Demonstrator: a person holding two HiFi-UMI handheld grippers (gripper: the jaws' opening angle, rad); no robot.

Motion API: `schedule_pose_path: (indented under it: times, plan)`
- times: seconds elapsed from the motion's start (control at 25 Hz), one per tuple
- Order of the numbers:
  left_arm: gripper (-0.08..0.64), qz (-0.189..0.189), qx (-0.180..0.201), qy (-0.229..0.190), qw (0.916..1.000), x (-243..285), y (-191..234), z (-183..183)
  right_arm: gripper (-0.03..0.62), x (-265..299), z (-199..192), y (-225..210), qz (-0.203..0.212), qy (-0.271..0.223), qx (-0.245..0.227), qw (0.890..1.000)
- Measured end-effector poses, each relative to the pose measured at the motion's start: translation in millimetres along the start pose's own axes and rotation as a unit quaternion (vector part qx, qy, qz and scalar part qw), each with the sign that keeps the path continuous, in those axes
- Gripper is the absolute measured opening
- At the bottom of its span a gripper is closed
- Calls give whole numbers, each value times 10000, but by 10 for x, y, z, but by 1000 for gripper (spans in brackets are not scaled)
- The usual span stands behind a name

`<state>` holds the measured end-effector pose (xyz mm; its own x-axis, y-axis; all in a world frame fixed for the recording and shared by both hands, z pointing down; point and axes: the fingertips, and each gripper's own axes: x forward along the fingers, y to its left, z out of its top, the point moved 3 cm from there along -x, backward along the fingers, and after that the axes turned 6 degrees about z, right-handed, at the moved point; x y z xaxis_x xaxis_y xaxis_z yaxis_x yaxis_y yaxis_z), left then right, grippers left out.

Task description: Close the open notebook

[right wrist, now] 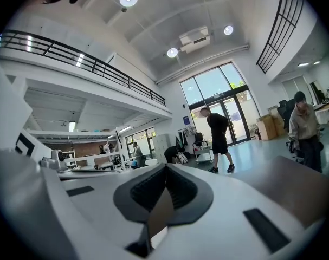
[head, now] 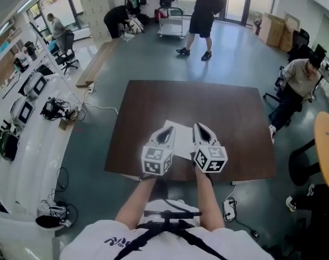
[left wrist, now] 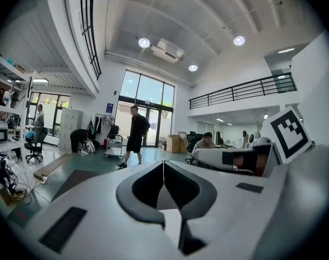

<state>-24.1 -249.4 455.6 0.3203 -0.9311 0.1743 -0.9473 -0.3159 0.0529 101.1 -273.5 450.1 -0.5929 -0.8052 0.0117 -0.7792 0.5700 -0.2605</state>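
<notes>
You held your left gripper [head: 168, 128] and right gripper [head: 199, 127] clenched and empty above the open notebook [head: 183, 145] on the brown table [head: 229, 118].

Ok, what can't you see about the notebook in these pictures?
- Notebook, head view: the left hand-held gripper and right hand-held gripper cover both its sides; only a middle strip shows.
- Its pages: too small to read.
- Both gripper views: they look out across the room, so the notebook is not in them.
</notes>
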Motion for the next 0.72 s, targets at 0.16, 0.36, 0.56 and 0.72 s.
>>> schedule_pose_path:
  times: [0.16,0.36,0.56,0.72]
  plan:
    - [9,-88,-198,295,9993,364,273,-200,3,355,-43,-222,-175,120,2,9998]
    - [11,-336,138,418,9985,717,459,-342,3,654,-39,-396,-273,261,52,9993]
    - [11,-334,160,503,9980,992,671,-482,3,899,-140,-461,-225,494,41,9985]
    - [11,-175,-10,705,9974,1108,823,-628,3,969,-199,-553,-279,585,43,9979]
